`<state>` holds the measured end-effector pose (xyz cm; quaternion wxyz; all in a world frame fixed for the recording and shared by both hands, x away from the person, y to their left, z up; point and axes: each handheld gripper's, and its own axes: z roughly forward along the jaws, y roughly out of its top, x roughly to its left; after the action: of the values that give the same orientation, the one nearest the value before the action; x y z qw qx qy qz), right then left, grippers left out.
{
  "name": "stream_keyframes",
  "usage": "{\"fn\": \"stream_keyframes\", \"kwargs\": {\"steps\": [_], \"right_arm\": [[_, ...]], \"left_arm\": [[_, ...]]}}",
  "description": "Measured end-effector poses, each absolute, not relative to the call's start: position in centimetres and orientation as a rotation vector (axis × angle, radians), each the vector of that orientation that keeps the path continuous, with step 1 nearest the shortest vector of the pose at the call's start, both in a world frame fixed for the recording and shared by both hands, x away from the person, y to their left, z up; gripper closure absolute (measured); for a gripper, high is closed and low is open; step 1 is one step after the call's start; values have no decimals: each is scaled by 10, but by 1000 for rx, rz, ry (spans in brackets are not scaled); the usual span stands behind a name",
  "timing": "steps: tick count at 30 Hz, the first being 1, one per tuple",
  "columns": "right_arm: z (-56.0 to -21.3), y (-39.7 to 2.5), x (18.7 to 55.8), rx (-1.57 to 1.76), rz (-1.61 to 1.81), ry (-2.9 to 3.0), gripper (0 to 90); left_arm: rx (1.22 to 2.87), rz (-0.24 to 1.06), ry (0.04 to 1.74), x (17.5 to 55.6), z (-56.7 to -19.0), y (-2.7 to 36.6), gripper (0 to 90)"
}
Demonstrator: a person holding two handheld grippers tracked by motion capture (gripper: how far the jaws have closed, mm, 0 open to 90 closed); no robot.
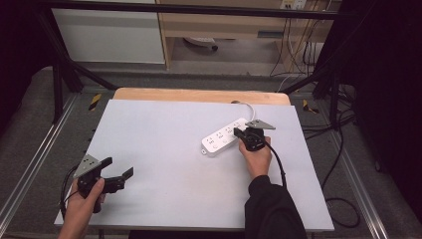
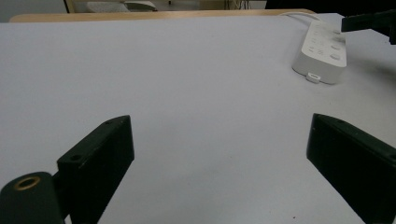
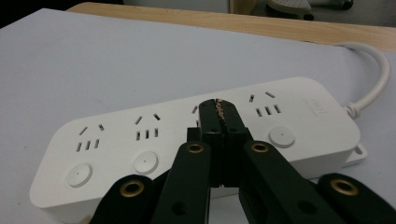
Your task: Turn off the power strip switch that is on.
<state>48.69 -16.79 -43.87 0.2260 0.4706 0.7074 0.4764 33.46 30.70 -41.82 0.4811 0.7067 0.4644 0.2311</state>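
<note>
A white power strip (image 1: 219, 139) with several sockets and round buttons lies right of the table's middle, and its white cord (image 1: 247, 108) runs off toward the back edge. My right gripper (image 1: 239, 132) is shut with nothing between its jaws. In the right gripper view its tips (image 3: 217, 110) lie over the strip (image 3: 140, 140) at the third socket group, hiding that group's button. My left gripper (image 1: 118, 168) is held open at the front left, well away from the strip. Its jaws (image 2: 223, 135) stand wide apart over bare table, with the strip (image 2: 322, 51) far off at the upper right.
A white sheet (image 1: 164, 164) covers the table, and a wooden edge (image 1: 199, 94) shows at the back. Black frame bars (image 1: 74, 69) stand at both back corners. Loose cables (image 1: 343, 204) lie on the floor to the right.
</note>
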Motion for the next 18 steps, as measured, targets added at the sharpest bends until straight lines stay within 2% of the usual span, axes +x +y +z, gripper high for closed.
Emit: {"fn": "stream_keyframes", "kwargs": {"steps": [8, 18], "right_arm": [[-432, -172, 485, 1298, 1315, 1940, 843], [-423, -174, 481, 1291, 1309, 1917, 709]], "left_arm": [[1724, 565, 1132, 335, -418, 307, 74], [1725, 564, 1129, 335, -418, 307, 74]]}}
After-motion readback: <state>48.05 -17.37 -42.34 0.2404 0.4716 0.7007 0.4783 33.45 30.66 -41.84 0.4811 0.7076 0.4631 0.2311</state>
